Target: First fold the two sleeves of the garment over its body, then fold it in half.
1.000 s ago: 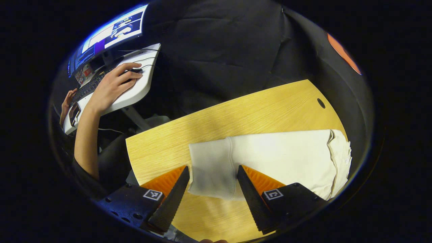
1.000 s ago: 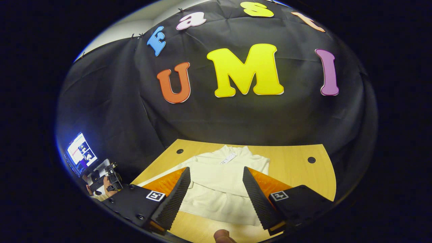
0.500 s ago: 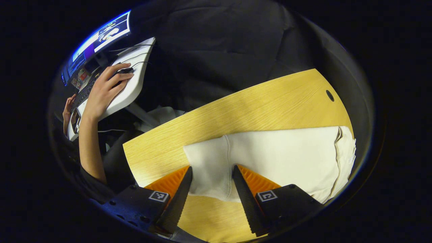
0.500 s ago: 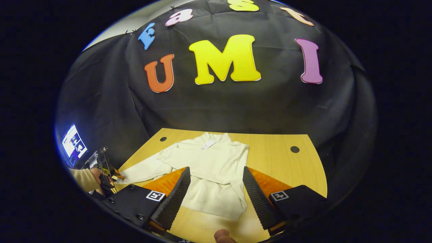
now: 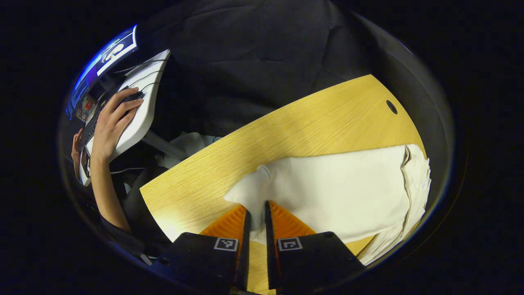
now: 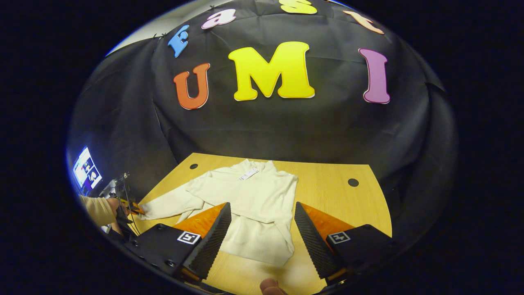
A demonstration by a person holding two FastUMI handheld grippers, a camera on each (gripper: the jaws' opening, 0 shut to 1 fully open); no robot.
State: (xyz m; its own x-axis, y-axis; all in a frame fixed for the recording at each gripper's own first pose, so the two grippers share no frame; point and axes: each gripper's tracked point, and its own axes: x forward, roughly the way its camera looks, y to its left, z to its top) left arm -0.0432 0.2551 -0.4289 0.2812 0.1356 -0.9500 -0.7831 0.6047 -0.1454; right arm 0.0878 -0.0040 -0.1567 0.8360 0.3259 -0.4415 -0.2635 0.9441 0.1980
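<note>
Two hand-held grippers, one garment, one counter.

Left hand-held gripper (image 5: 256,221): fingers nearly together, clenched on the cuff end of the left sleeve (image 5: 327,192); a fold of cream cloth is pinched between the pads. Also seen far off at the left rim of the right gripper view, at the sleeve's tip. The sleeve runs straight ahead and rightward from this gripper along the counter, long axis pointing toward the garment's body.

Right hand-held gripper (image 6: 262,233): fingers wide apart, released, holding nothing. It hovers above the near hem, the body lying between and beyond its fingers.

Garment (image 6: 254,200): cream long-sleeved top, flat on the counter, collar and label toward the wall, hem toward the person. The left sleeve lies stretched out sideways, not yet over the body. The right sleeve seems already laid down along the body's right edge, though that side is partly hidden by the fingers.

Counter (image 6: 335,192): light wood, rounded at the far end, two small dark holes near the back. Bare wood to the right of the body and in front of the hem; the sleeve's tip lies near the left edge.

Judgement: step in hand is the left sleeve fold. The left gripper is the nearer and already has the cuff; the carry goes rightward, across to the body, with open room above it. Risk: thin pinch slipping mid-carry.

Background: another person's arm (image 5: 102,164) at a white desk (image 5: 139,110) with a monitor.
</note>
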